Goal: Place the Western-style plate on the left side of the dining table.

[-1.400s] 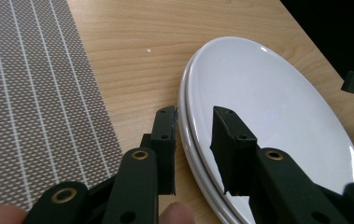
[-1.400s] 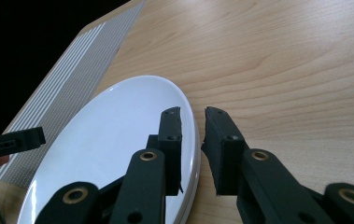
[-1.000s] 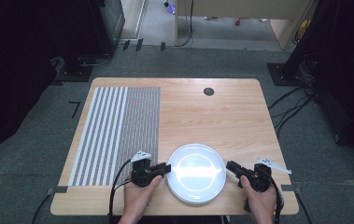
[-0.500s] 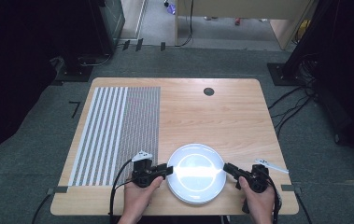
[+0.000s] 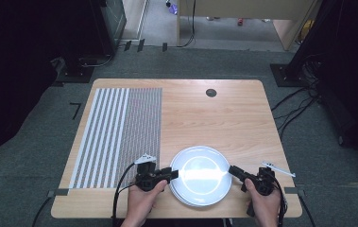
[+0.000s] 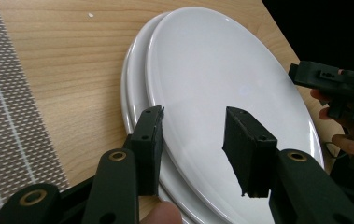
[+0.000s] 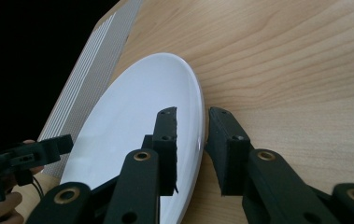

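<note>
Stacked white plates [image 5: 200,175], lower centre of the high view, on the wood surface [image 5: 214,113]. Stiff, glossy, likely slippery and breakable; the rim is the best hold. Left tool [image 5: 174,174]: jaws just opening, astride the rim, pads clear. Right tool [image 5: 234,170]: jaws narrow, straddling the opposite rim; contact uncertain.

Stacked plates [image 5: 200,175] block near edge, table [image 5: 224,113] beyond open
</note>
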